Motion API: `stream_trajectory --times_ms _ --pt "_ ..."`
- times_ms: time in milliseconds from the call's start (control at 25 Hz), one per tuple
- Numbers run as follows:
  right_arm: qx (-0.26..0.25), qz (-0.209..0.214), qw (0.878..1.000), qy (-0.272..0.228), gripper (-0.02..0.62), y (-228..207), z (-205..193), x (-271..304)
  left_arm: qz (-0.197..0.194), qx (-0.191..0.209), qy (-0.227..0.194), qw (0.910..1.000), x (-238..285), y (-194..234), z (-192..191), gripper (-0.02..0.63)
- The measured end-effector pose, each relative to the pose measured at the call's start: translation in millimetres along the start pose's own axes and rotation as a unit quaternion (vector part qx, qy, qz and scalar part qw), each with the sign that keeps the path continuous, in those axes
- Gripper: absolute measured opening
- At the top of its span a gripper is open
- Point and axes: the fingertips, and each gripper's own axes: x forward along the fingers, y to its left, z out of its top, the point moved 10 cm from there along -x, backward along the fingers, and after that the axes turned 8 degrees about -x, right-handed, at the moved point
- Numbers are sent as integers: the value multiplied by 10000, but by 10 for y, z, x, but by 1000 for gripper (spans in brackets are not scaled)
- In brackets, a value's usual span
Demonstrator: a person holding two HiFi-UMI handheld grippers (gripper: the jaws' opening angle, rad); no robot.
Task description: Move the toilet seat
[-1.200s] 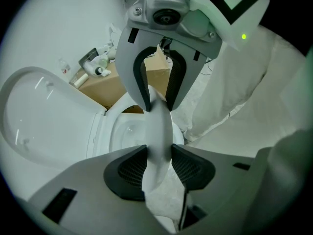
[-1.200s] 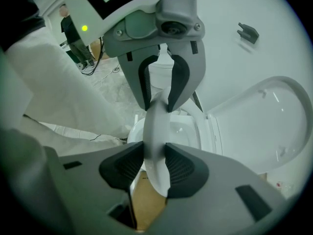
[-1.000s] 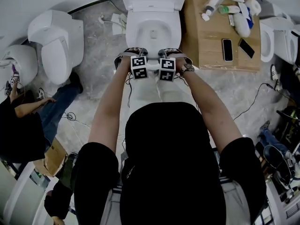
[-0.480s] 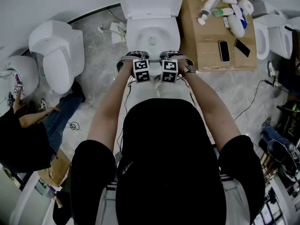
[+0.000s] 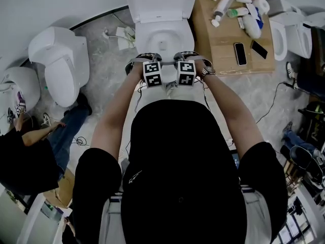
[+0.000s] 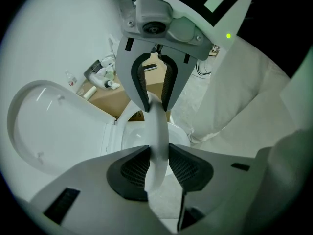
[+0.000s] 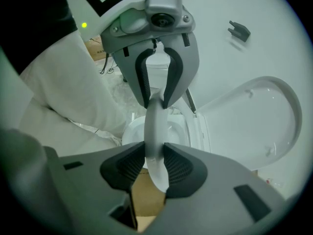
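A white toilet stands in front of me with its lid (image 5: 161,1) raised against the tank. Both grippers are side by side at the front rim of the toilet seat (image 5: 168,80). My left gripper (image 5: 148,60) has the thin white seat edge (image 6: 157,131) between its black pads, and its jaws are closing on it. My right gripper (image 5: 185,59) clamps the same seat edge (image 7: 155,131) just to the right, its jaws also closing. In each gripper view the pads of that gripper (image 6: 157,163) (image 7: 155,163) press on the seat, with the other gripper opposite.
A cardboard box (image 5: 223,39) at the right of the toilet carries bottles and two phones. More toilets stand at the left (image 5: 58,65) and at the right (image 5: 292,32). A person (image 5: 30,156) sits on the floor at the left. Cables lie on the floor.
Both grippers stay at the seat's front rim and now sit slightly farther apart. The head view has drifted, so the toilet sits a little higher in the picture.
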Motion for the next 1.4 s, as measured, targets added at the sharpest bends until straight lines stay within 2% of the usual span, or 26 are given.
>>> stream_trajectory --times_ms 440,720,1120,1400 --pt "-50 -64 10000 42 124 -168 11 -89 -121 186 -92 9997 -115 177 6 124" --pt "62 176 9998 55 123 -274 5 -179 -222 265 -228 9991 -183 317 15 123" --pt "-2 104 9999 -10 120 -498 -21 -321 -289 217 -163 9992 -306 505 93 121" --pt "-135 305 9993 -155 118 -626 -40 -432 -413 100 -121 9990 -370 637 132 121"
